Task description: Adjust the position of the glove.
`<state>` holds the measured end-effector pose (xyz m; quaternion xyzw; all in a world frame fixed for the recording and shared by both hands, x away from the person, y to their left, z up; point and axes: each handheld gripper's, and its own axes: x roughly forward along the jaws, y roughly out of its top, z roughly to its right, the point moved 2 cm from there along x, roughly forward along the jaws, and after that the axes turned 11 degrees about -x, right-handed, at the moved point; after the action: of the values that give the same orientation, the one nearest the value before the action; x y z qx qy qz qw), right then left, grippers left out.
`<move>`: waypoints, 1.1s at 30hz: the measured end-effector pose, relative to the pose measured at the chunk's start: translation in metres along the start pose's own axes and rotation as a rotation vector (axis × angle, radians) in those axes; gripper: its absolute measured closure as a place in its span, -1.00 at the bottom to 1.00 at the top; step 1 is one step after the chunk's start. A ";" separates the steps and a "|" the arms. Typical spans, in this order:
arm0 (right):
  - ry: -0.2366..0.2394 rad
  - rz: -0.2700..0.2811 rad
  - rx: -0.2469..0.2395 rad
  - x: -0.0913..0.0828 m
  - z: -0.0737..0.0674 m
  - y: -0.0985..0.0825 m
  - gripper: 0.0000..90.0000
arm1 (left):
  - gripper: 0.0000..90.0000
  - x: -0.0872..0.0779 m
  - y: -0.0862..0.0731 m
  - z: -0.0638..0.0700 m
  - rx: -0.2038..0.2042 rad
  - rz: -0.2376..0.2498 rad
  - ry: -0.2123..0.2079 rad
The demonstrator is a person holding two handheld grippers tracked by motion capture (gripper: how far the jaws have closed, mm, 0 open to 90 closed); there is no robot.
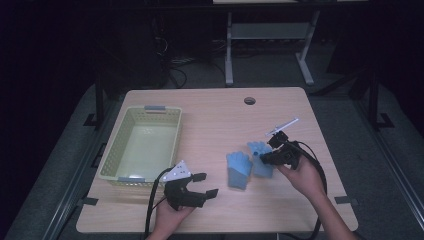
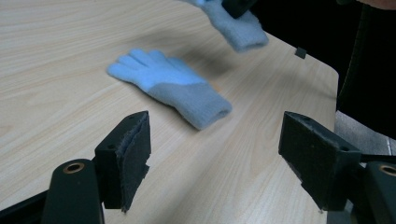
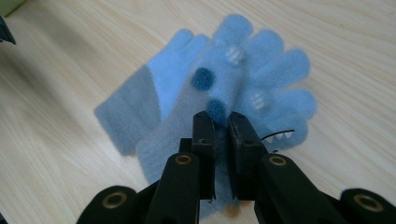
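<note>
on the right half of the table (image 1: 210, 107), the right gripper (image 1: 271, 156) is clenched on the right glove (image 3: 243, 88), pinching it near the cuff; from the left gripper view it looks lifted. the left glove (image 1: 238, 170) lies flat just to its left, fingers toward the far side, cuff near, its long axis running near to far. the basket (image 1: 111, 156) sits well apart at far left. the left gripper (image 1: 204, 185), jaws spread and holding nothing, hovers nearer that flat glove, just left of it.
</note>
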<state>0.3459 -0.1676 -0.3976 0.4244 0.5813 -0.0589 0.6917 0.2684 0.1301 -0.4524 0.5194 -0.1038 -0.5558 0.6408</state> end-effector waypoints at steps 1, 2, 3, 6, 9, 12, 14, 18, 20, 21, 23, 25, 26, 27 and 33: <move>0.008 0.004 -0.001 0.004 -0.003 0.003 0.83 | -0.45 -0.001 0.000 0.000 0.000 0.004 0.001; 0.008 0.004 -0.001 0.004 -0.003 0.003 0.83 | -0.45 -0.001 0.000 0.000 0.000 0.004 0.001; 0.012 0.004 0.000 0.005 -0.004 0.004 0.83 | -0.45 -0.001 0.000 0.001 0.003 0.004 0.003; 0.028 0.011 -0.005 0.011 -0.012 0.011 0.83 | -0.45 -0.001 0.000 0.001 0.005 0.006 0.004; 0.033 0.016 -0.006 0.014 -0.015 0.014 0.83 | -0.45 -0.001 0.000 0.000 0.003 0.005 0.003; 0.040 0.020 -0.004 0.020 -0.020 0.019 0.83 | -0.45 -0.001 0.000 0.001 0.004 0.006 0.004; 0.051 0.017 -0.007 0.026 -0.026 0.022 0.82 | -0.45 -0.002 0.001 0.001 0.007 0.012 0.003; 0.058 0.017 -0.013 0.030 -0.032 0.025 0.82 | -0.45 -0.003 0.001 0.000 0.005 0.012 0.003; 0.065 0.018 -0.009 0.033 -0.034 0.026 0.82 | -0.45 -0.002 0.001 0.000 0.005 0.010 0.004; 0.070 0.013 -0.007 0.037 -0.036 0.027 0.82 | -0.44 -0.002 0.001 0.000 0.006 0.010 0.004; 0.072 0.011 -0.005 0.039 -0.037 0.027 0.82 | -0.44 -0.003 0.001 0.000 0.006 0.011 0.005; 0.077 -0.002 0.000 0.046 -0.039 0.026 0.81 | -0.44 -0.004 0.001 0.000 0.014 0.011 0.006; 0.077 -0.002 0.000 0.046 -0.039 0.026 0.81 | -0.44 -0.004 0.001 0.000 0.018 0.008 0.007; 0.067 -0.012 -0.006 0.049 -0.041 0.026 0.81 | -0.44 -0.004 0.001 0.000 0.016 0.009 0.008; 0.068 -0.023 0.013 0.060 -0.043 0.024 0.79 | -0.44 -0.003 0.000 0.000 0.007 0.005 0.009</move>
<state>0.3462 -0.0999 -0.4348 0.4238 0.6089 -0.0564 0.6682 0.2673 0.1327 -0.4507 0.5239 -0.1042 -0.5514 0.6408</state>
